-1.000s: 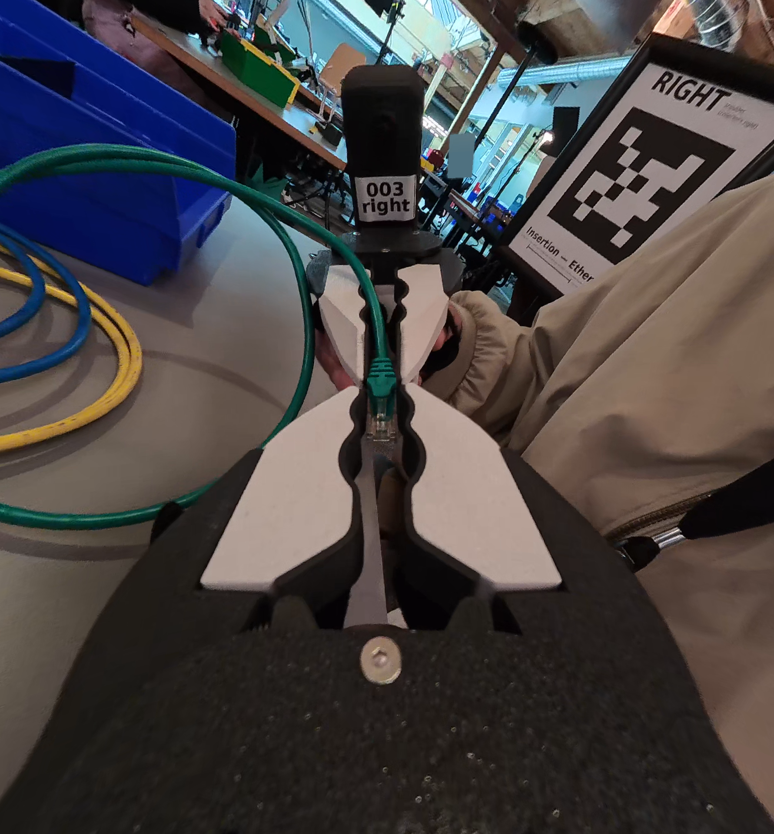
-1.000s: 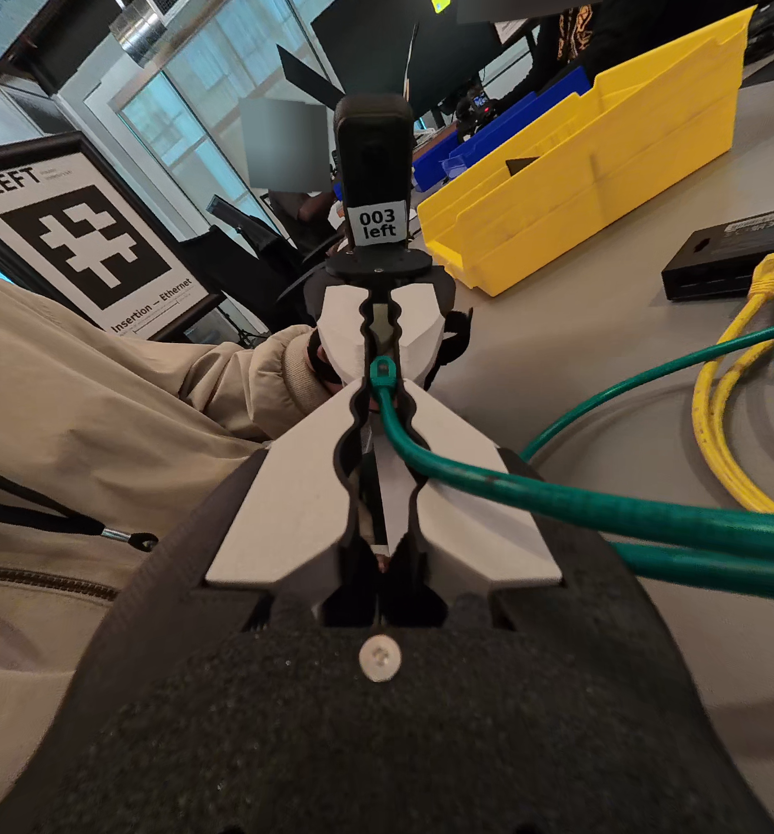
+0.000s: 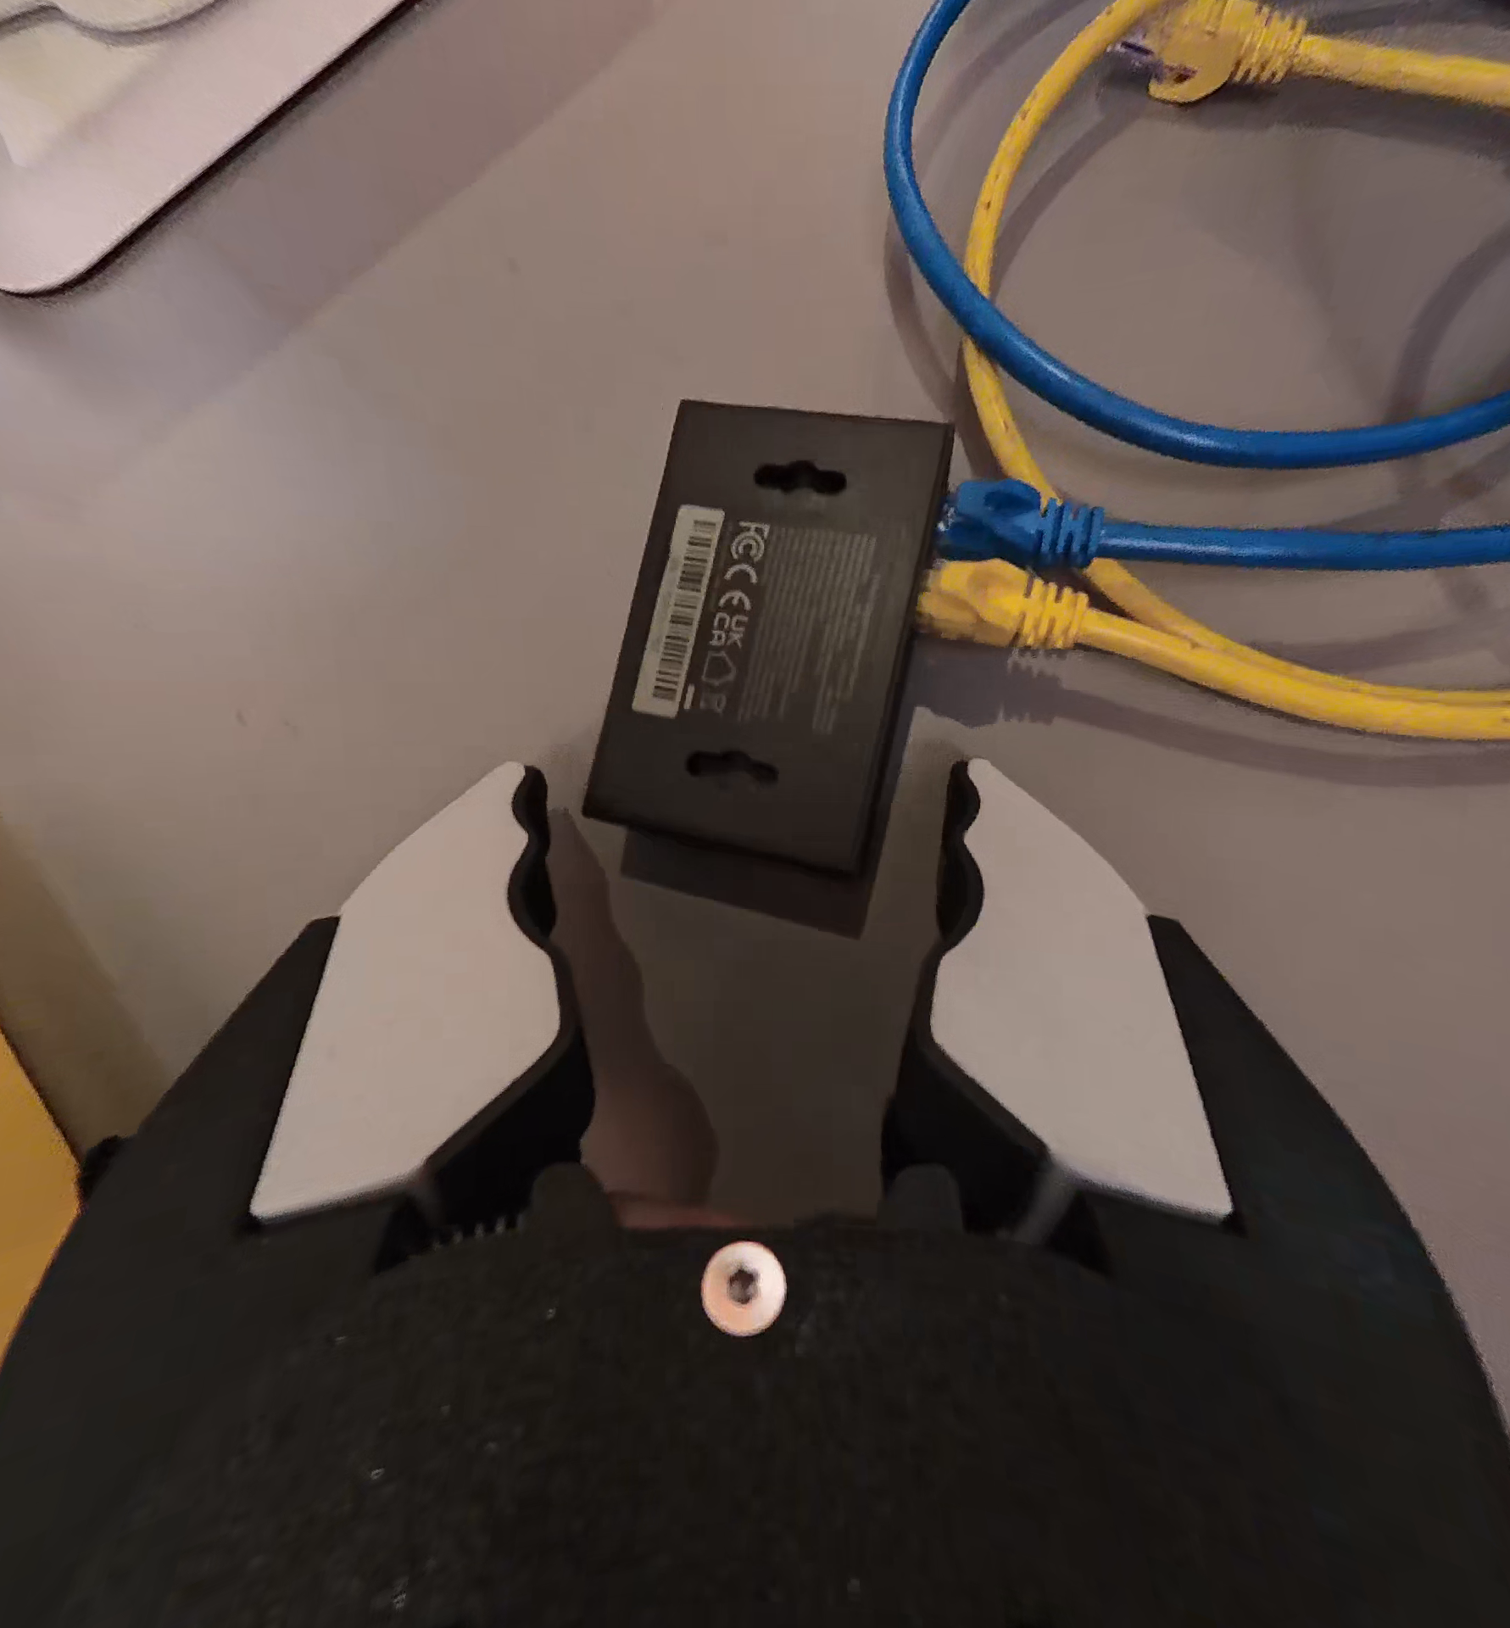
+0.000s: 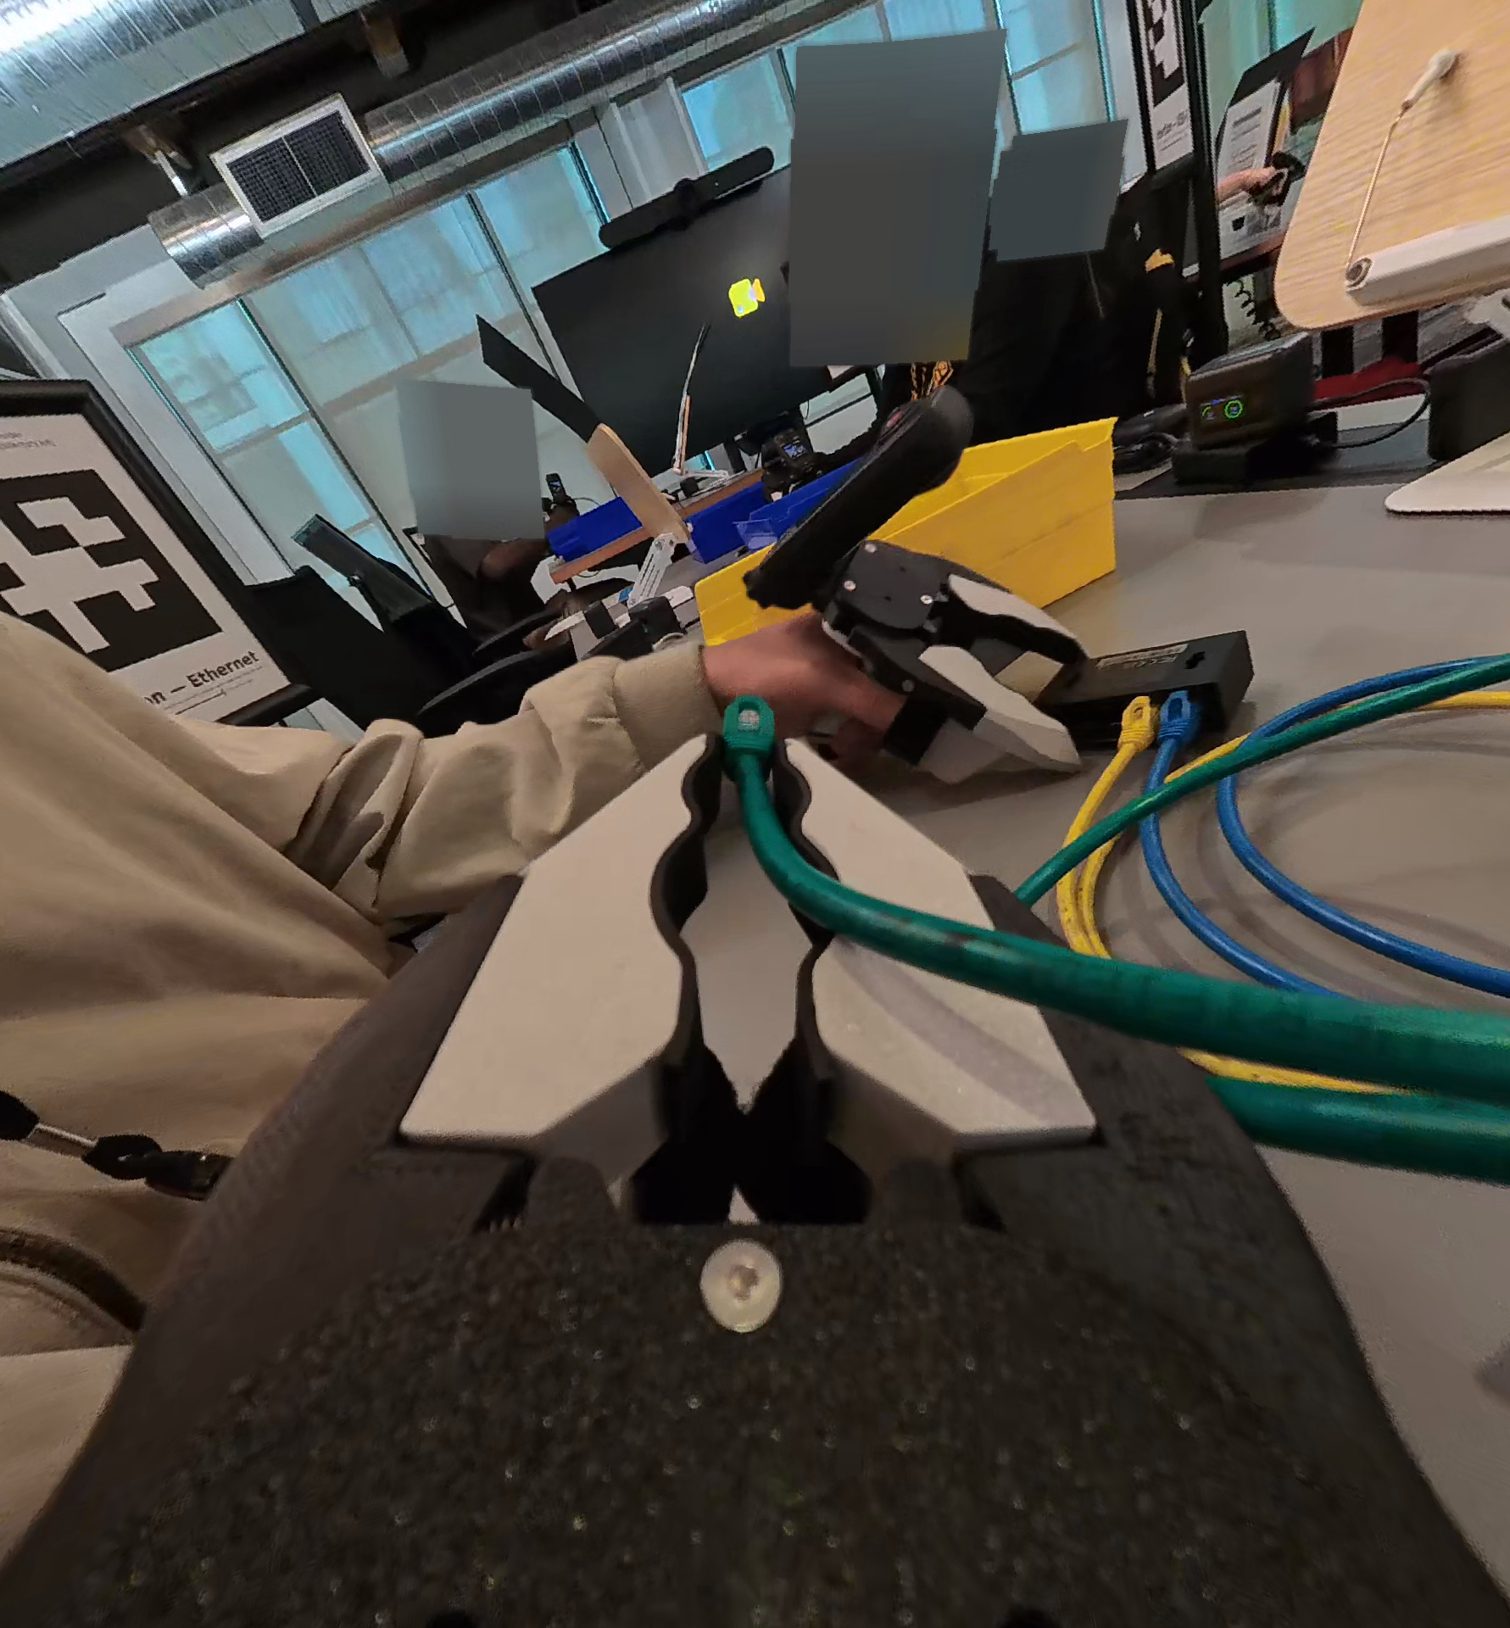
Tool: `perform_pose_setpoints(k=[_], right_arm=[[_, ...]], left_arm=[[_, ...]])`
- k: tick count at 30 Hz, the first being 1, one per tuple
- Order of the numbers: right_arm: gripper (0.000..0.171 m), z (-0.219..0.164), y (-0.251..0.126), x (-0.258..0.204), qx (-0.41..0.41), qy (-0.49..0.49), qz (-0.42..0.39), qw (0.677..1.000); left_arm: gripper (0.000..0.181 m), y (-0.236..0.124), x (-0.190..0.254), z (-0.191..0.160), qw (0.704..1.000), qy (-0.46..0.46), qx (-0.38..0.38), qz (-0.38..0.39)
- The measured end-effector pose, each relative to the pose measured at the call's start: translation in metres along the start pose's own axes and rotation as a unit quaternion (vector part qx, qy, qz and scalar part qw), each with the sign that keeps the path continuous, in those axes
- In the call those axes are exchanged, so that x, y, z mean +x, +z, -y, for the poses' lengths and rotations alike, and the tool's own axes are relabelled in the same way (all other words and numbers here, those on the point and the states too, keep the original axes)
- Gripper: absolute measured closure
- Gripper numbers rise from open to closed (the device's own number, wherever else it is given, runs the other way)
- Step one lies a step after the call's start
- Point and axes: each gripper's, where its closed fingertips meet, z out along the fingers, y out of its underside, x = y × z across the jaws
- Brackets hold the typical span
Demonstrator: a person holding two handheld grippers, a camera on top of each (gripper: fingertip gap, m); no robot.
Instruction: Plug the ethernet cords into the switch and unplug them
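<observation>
The left gripper (image 3: 747,793) hangs above the grey tabletop (image 3: 311,546) with its jaws spread wide and nothing between them; the black network switch (image 3: 769,634) lies just ahead of the fingertips, its near end reaching between them. The switch rests with its labelled underside up, long axis running away from the gripper and tilted a little to the right, its ports facing right. A blue ethernet cord (image 3: 1024,533) and, nearer, a yellow ethernet cord (image 3: 998,608) sit plugged side by side into that right face, both running off the right edge of the view; a loose yellow plug (image 3: 1209,44) lies near the top, partly cut off. The right gripper (image 4: 747,758) is clamped on the green ethernet cord (image 4: 1042,969) just behind its plug (image 4: 747,718), which points forward past the fingertips, well apart from the switch. The cord trails back over the right finger and out of view. Whether the left gripper touches the switch cannot be told.
</observation>
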Motion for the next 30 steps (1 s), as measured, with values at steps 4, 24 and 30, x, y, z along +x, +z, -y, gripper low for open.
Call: perform_pose_setpoints(k=[4,24,30], right_arm=[[0.16,-0.001,0.0,0.0,-0.002,0.003,0.002,1.0],[0.16,-0.003,0.072,-0.001,0.009,-0.241,-0.194,0.951],[0.16,-0.024,0.076,-0.002,-0.048,-0.259,-0.218,0.94]], left_arm=[[0.116,0.003,0.001,-0.002,0.998,-0.044,-0.012,-0.048],[0.119,-0.067,0.061,0.005,0.966,-0.219,-0.013,-0.137],[0.118,-0.06,0.046,-0.016,0.966,-0.256,0.015,-0.032]])
